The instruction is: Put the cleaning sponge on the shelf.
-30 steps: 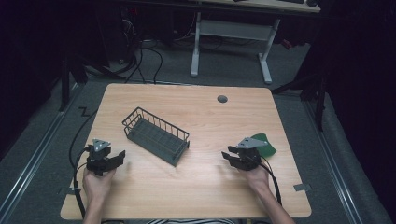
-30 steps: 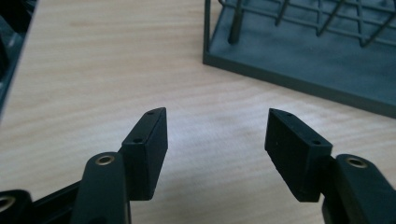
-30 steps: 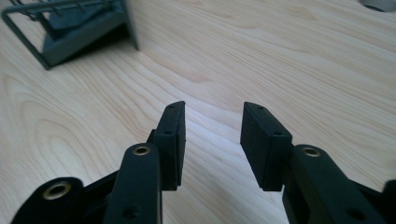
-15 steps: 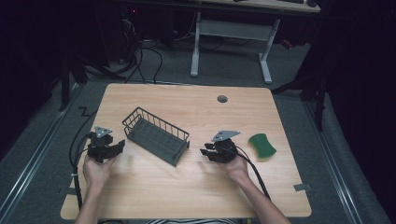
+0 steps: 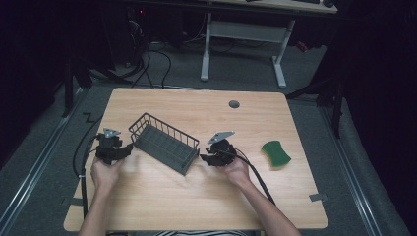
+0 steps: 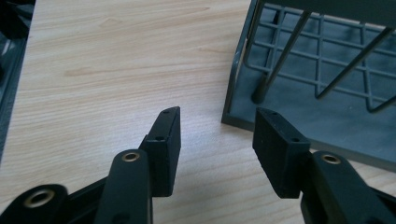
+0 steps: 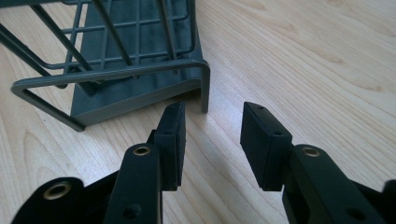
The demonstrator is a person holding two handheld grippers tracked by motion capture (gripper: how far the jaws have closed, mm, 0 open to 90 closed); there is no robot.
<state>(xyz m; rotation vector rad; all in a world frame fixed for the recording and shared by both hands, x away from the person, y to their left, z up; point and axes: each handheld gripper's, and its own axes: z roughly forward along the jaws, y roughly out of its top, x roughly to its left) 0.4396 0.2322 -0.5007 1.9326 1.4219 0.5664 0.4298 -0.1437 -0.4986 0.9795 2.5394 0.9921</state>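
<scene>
A dark grey wire basket (image 5: 163, 143) lies diagonally on the wooden table, empty. My left gripper (image 5: 119, 150) sits at the basket's left end, open, with the basket's corner (image 6: 243, 88) just beyond its fingertips. At the basket's right end my right gripper (image 5: 205, 158) is open too, its jaws pointing at the near corner post (image 7: 204, 88) with nothing between them. A green sponge (image 5: 275, 153) rests on the table to the right of the right hand.
A round cable hole (image 5: 234, 104) sits near the table's far edge (image 5: 196, 90). Cables trail from both grippers off the near side. Beyond the table stand a white desk frame (image 5: 243, 34) and floor cables.
My right gripper has moved left, away from the green sponge, up to the basket's right end. My left gripper has shifted slightly up and toward the basket's left end.
</scene>
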